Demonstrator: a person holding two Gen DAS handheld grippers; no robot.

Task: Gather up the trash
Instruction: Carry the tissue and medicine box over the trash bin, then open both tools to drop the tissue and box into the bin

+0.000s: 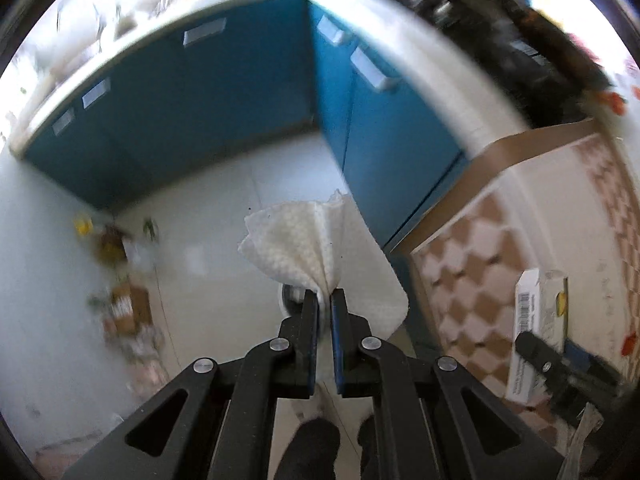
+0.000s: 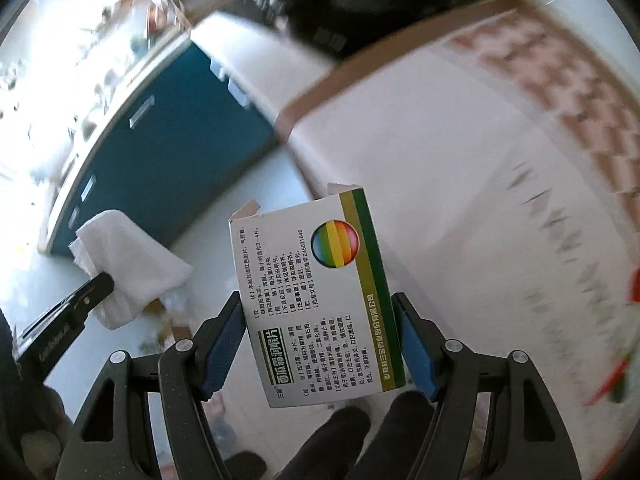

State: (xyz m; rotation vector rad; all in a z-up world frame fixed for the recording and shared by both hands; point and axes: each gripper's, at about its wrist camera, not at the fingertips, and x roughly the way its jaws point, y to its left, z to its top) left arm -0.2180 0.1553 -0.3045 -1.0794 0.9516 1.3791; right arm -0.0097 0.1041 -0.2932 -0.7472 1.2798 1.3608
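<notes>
Left wrist: left claw pinches a paper towel, held above the floor. Right wrist: right claw clamps an opened medicine box beside the tabletop. Both items are in carry; next move likely needs a bin, none visible.

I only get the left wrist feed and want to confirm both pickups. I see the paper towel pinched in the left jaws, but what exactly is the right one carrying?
Observer: The right gripper is shut on a medicine box, white with a green and gold stripe.
Operator: Is the box closed?
Observer: No, its top flaps stand open.
Operator: Any markings to identify it?
Observer: A rainbow-striped ball logo and Chinese print on the face toward the camera.
Operator: Does my paper towel look secure from there?
Observer: The right view shows the paper towel draped over the left gripper, hanging above the floor.
</notes>
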